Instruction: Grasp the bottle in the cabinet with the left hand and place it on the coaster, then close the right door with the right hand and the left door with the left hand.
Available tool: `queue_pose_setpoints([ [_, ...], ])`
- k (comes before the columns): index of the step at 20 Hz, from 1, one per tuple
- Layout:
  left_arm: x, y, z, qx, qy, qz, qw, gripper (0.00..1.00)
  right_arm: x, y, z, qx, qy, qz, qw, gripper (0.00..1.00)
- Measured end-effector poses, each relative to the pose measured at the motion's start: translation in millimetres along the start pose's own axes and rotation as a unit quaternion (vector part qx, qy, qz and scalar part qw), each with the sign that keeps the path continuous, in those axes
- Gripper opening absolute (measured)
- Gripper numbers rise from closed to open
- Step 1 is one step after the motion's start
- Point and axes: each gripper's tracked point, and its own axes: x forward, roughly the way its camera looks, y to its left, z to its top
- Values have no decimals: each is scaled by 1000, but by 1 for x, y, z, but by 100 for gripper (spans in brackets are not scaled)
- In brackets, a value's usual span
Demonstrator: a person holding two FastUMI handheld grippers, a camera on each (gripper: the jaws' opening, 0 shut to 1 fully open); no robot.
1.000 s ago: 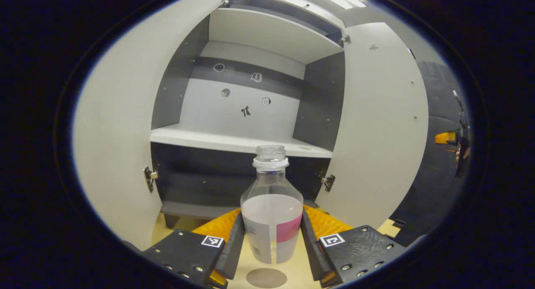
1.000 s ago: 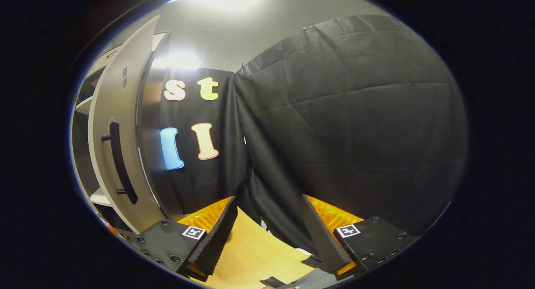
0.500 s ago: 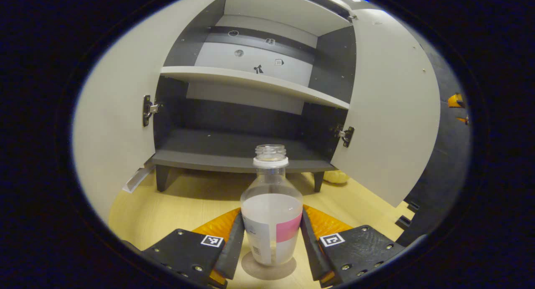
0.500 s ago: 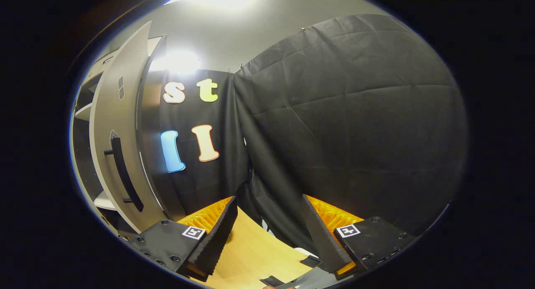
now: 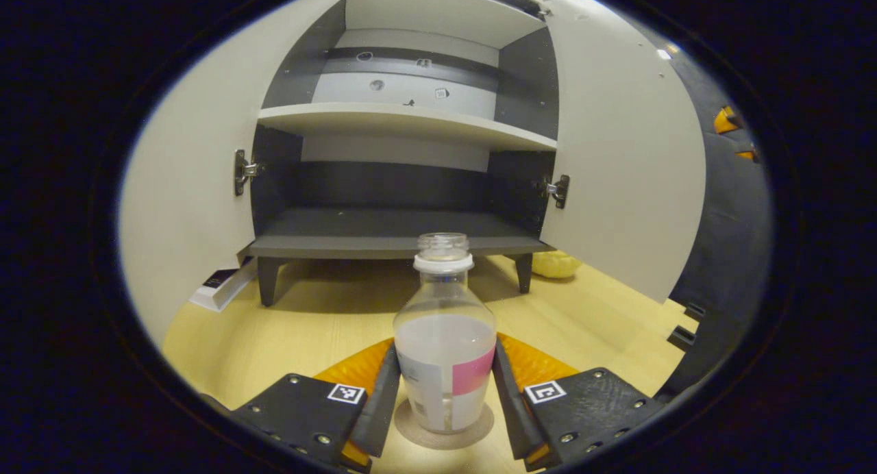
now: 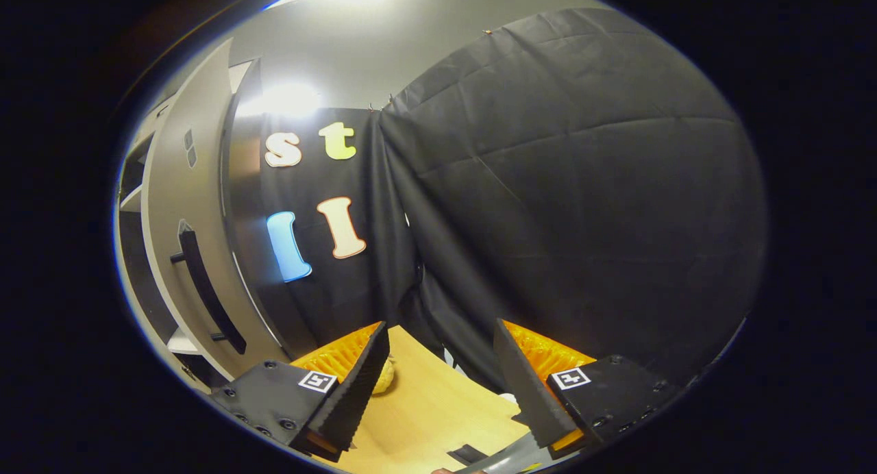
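A clear uncapped bottle [image 5: 445,344] with a white and pink label stands upright on the round brown coaster [image 5: 479,429], which lies on the wooden table in the left gripper view. My left gripper [image 5: 444,395] is shut on the bottle, one finger pressing each side of the label. Beyond it the cabinet stands with its left door [image 5: 185,179] and right door [image 5: 623,166] both swung wide. In the right gripper view my right gripper [image 6: 438,385] is open and holds nothing. The right door [image 6: 178,214] with its black handle [image 6: 205,289] lies to its left, seen from outside.
A yellow lumpy object [image 5: 556,263] lies on the table by the cabinet's right leg, also seen as a yellow object [image 6: 384,378] past my right gripper's left finger. A white flat box [image 5: 219,289] sits by the cabinet's left leg. Black cloth hangs to the right.
My left gripper has lowered the bottle from in front of the cabinet's shelf down onto the coaster. The right gripper has shifted slightly, bringing the yellow object into view.
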Motion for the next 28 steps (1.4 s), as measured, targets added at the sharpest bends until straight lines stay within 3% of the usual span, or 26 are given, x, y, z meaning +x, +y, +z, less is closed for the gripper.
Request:
queue_pose_setpoints([
  [1,-1,-1,-3,5,2,1,1000,70,0,1,-1,-3,-2,1,1000,98],
  [2,-4,-2,-5,7,5,2,1000,77,-1,2,-2,-4,0,2,1000,98],
  [3,-6,-2,-8,5,7,3,1000,77,-2,2,-6,-5,2,3,1000,92],
  [5,-10,-4,-10,-6,10,0,1000,65,-2,3,-11,-4,9,4,1000,92],
  [6,-12,-6,-16,-14,18,-2,1000,73,-3,3,-13,-2,10,4,1000,98],
  [7,-12,-8,-16,-16,22,-5,1000,72,-3,2,-13,0,10,3,1000,98],
  [8,-12,-7,-15,-13,23,-3,1000,73,-2,3,-11,2,10,4,1000,92],
  [9,-13,-6,-14,-9,24,-1,1000,77,-2,5,-12,2,9,7,1000,92],
  [11,-16,-10,-14,-7,28,-2,1000,99,0,9,-10,-3,4,11,1000,98],
  [13,-24,-16,-11,-11,30,-12,999,94,1,14,-9,-9,0,17,1000,98],
  [15,-39,-12,-5,-7,27,-6,1000,94,4,21,-9,-11,-4,23,1000,98],
  [16,-49,-12,0,-10,24,-7,1000,99,5,24,-10,-11,-5,27,1000,98],
  [17,-62,-14,4,-12,19,-10,1000,94,6,29,-11,-10,-4,32,999,98],
  [19,-89,-11,16,-13,7,-6,1000,94,9,40,-16,-10,-1,45,999,98],
  [20,-102,-10,24,-14,1,-5,1000,99,9,46,-16,-11,-1,50,999,98],
  [23,-145,-3,56,-9,-26,3,1000,89,4,58,-11,-17,-7,62,998,98],
  [25,-169,7,81,-4,-44,16,999,99,-4,67,-6,-27,-11,69,997,98],
  [28,-198,25,126,-1,-67,40,997,99,-17,74,9,-53,-27,78,995,98],
])
